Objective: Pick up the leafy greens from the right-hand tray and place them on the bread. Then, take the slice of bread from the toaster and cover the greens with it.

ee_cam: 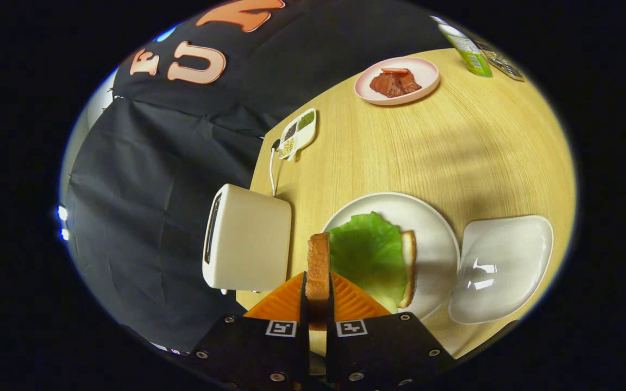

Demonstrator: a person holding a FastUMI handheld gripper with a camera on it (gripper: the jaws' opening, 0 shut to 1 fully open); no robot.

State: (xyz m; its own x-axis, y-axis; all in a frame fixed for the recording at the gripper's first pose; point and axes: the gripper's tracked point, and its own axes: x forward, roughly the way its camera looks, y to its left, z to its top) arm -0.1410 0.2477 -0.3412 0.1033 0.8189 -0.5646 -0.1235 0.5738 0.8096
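The hand-held gripper [317, 296] is closed narrow on a toasted brown slice of bread [318, 266], with both fingers pressing on its flat sides; the slice stands on edge between them and rises just ahead of the fingertips. Beyond it, a round white plate [435, 239] lies on the light wooden round table [454, 146]. On this plate a second slice of bread [409, 266] lies flat, and a green leafy lettuce piece [367, 255] covers most of it, so only one crust side of the bread shows. The held slice is above the plate's near rim, beside the lettuce. A white boxy toaster [248, 244] stands at the table edge, just beside the plate. On the other side of the plate a white shallow tray [503, 266] lies. Further off, a pink plate with reddish-brown meat pieces [397, 80] is near the far table edge, and a small white divided dish with grains [298, 133] lies at the edge beyond the toaster.
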